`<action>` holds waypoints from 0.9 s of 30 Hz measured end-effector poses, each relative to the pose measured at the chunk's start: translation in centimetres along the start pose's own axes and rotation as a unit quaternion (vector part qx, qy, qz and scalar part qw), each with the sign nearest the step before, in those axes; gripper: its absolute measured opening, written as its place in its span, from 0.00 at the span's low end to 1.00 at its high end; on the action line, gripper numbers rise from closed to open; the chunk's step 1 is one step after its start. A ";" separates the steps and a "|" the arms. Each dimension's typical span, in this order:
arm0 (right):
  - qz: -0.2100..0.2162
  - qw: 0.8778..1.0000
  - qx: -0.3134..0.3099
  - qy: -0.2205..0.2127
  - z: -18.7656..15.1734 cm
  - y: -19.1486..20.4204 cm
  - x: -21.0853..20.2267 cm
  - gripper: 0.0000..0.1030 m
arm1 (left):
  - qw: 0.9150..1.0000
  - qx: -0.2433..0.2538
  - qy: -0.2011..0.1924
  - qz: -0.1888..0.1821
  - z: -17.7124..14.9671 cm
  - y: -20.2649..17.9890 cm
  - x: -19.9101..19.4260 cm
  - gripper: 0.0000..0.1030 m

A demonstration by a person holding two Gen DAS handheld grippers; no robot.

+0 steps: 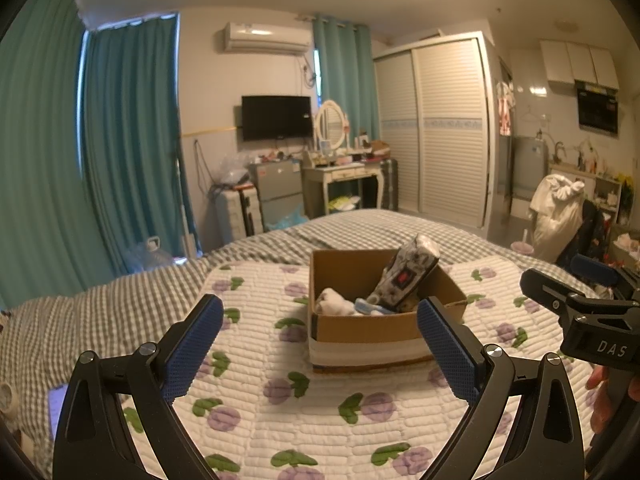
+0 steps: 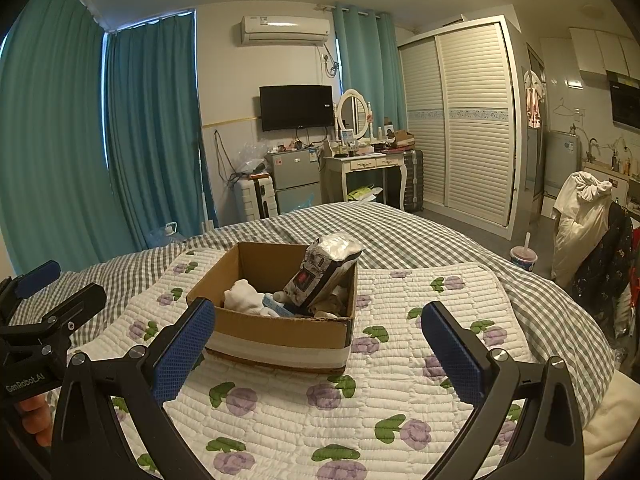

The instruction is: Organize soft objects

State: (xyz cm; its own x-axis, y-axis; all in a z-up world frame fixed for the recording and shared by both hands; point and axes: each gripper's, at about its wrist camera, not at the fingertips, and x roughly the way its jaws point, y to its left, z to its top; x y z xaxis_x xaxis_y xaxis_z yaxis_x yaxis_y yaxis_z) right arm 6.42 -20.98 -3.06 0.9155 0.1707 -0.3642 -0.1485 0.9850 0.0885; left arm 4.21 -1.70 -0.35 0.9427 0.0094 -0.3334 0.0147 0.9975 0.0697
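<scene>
A cardboard box [image 1: 372, 330] [image 2: 280, 330] sits on the flowered quilt [image 1: 260, 368] [image 2: 380, 380] on the bed. Inside it a patterned grey pack [image 1: 406, 276] [image 2: 324, 272] leans upright against the right wall. A white soft item [image 1: 334, 303] [image 2: 242, 296] and a light blue item [image 1: 370, 306] [image 2: 276, 306] lie beside the pack. My left gripper [image 1: 320, 344] is open and empty, hovering in front of the box. My right gripper [image 2: 318, 346] is open and empty, near the box's front right corner. Each gripper appears at the edge of the other's view.
A grey checked bedspread [image 1: 100, 304] [image 2: 440, 236] covers the bed under the quilt. A phone [image 1: 56, 408] lies at the bed's left edge. A drink cup [image 2: 523, 258] stands beyond the bed on the right, next to a chair draped with clothes [image 2: 580, 220].
</scene>
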 end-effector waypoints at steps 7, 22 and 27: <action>0.001 1.000 0.000 0.002 -0.1 0.1 0.1 1.00 | 1.000 0.000 0.000 0.001 0.0 0.0 0.0 0.96; 0.001 1.000 0.001 0.002 -0.1 0.1 0.1 1.00 | 1.000 0.001 0.001 0.001 -0.1 -0.1 -0.1 0.96; 0.001 1.000 0.002 0.003 -0.4 0.2 0.2 1.00 | 1.000 0.003 0.001 0.002 -0.2 -0.1 0.0 0.96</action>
State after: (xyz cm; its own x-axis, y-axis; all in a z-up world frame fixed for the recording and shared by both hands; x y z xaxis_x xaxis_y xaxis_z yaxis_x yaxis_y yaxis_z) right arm 6.49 -20.76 -3.47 0.9125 0.1738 -0.3702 -0.1496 0.9843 0.0934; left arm 4.11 -1.78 -0.55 0.9422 0.0133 -0.3347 0.0131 0.9970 0.0765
